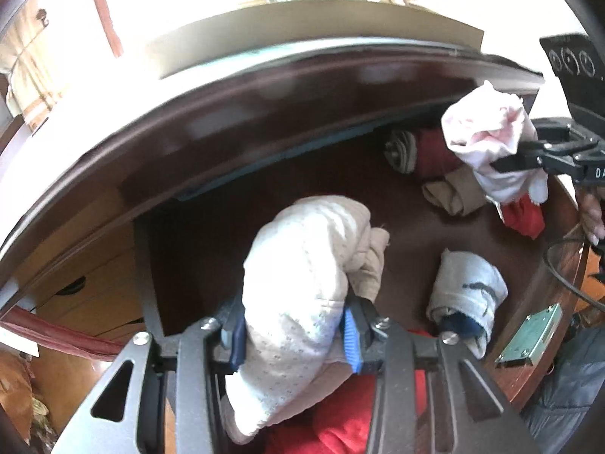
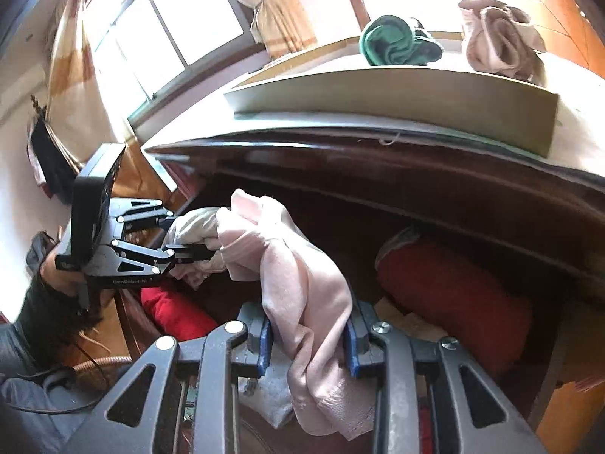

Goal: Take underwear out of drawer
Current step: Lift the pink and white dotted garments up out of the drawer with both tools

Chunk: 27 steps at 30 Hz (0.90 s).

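My left gripper is shut on a white dotted underwear bundle and holds it above the open dark wooden drawer. My right gripper is shut on a pale pink underwear piece, lifted over the drawer. It also shows in the left wrist view with the pink piece hanging from it. The left gripper shows in the right wrist view with its white bundle. More rolled garments lie in the drawer: red, tan, grey-blue.
A shallow cardboard box sits on the dresser top above the drawer, holding a green garment and a beige one. A metal lock plate is on the drawer front. A red roll lies at the drawer's right. A window is at the left.
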Tool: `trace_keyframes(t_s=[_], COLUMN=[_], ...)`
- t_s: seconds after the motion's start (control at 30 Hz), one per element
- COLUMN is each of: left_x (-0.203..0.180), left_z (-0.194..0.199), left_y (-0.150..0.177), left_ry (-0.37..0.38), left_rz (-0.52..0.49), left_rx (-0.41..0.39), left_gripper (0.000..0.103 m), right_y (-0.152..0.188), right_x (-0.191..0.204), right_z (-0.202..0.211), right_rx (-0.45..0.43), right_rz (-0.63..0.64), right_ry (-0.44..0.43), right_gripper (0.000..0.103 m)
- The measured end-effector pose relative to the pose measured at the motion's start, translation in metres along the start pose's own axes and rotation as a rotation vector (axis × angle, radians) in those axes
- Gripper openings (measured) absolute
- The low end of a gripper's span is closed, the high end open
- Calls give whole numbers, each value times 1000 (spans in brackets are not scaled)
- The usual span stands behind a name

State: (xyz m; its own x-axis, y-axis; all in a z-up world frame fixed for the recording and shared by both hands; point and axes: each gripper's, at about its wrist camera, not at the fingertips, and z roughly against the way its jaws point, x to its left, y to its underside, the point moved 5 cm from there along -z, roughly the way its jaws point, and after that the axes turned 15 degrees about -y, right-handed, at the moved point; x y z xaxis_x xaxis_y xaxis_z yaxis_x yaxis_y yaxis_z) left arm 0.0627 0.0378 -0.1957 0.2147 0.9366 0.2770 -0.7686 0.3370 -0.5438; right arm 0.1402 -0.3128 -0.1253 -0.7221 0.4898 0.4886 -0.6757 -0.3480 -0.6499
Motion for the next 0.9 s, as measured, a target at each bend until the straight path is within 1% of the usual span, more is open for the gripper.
trace_keyframes(t_s=[0.07,0.17,0.33,0.5,0.73,0.9], left_x=[7,16,23,32,31,29], left_z=[5,15,25,35,42,41], left_y=[-6,-7,-9,-11,-14,-18], left_ry=[-5,-15,-51,-64,-85,-83], left_rz=[22,62,113,168,207,240], left_rx=[-13,-44,-103,-155,-215,-246], left_gripper=[39,39,39,39,39,39], right_y=[3,5,9,12,19,19], right_x=[-5,-3,-2,-1,0,4], right_z=[7,8,24,44,59,54], right_rx=[-18,-46,-131,-204,-243,-255], right_rz=[-4,-10,-3,16,32,40], right_ry=[-16,-28,-53,-72,-68,-86], right_gripper=[32,32,32,32,32,32])
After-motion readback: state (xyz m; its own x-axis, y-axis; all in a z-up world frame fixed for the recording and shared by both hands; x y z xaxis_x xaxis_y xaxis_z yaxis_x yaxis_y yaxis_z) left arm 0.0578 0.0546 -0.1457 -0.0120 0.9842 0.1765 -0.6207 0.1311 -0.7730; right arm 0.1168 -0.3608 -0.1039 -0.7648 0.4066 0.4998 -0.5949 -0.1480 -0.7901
